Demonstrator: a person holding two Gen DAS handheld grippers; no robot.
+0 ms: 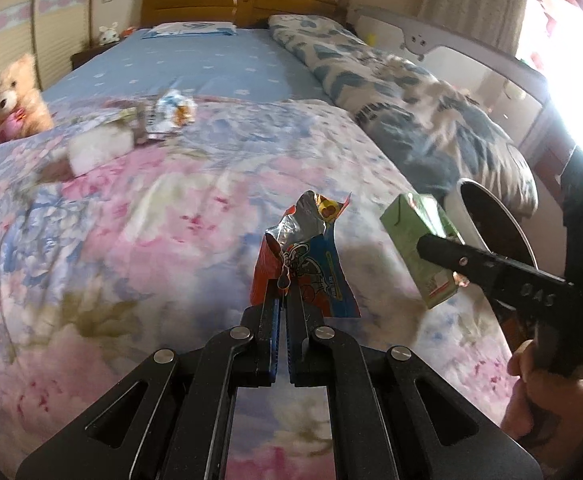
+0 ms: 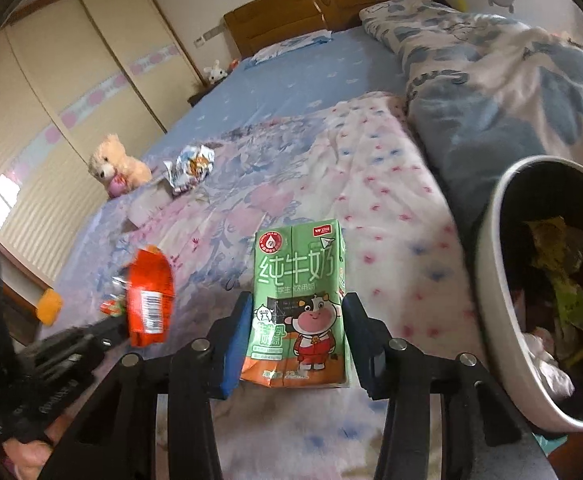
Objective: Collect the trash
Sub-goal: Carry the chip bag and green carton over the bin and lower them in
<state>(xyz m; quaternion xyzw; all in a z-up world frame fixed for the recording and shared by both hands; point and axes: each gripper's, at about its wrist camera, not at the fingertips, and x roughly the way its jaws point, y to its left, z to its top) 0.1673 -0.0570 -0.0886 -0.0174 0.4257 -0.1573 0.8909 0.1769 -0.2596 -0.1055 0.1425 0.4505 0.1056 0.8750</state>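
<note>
A light, crinkly snack wrapper (image 1: pixel 307 256) is pinched by its lower edge in the closed left claw (image 1: pixel 283 300), while a stiff, easily crushed milk carton (image 2: pixel 299 304) is clamped across its sides in the right claw (image 2: pixel 295 320), near the bin (image 2: pixel 491 280) at the bed's right.

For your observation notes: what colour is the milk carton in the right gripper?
Mostly light green, orange band at its base; the milk carton shows best in the right wrist view.

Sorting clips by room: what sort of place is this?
A bedroom, most likely: a bed with a wooden headboard, a floral quilt and a teddy bear beside a sliding wardrobe.
</note>
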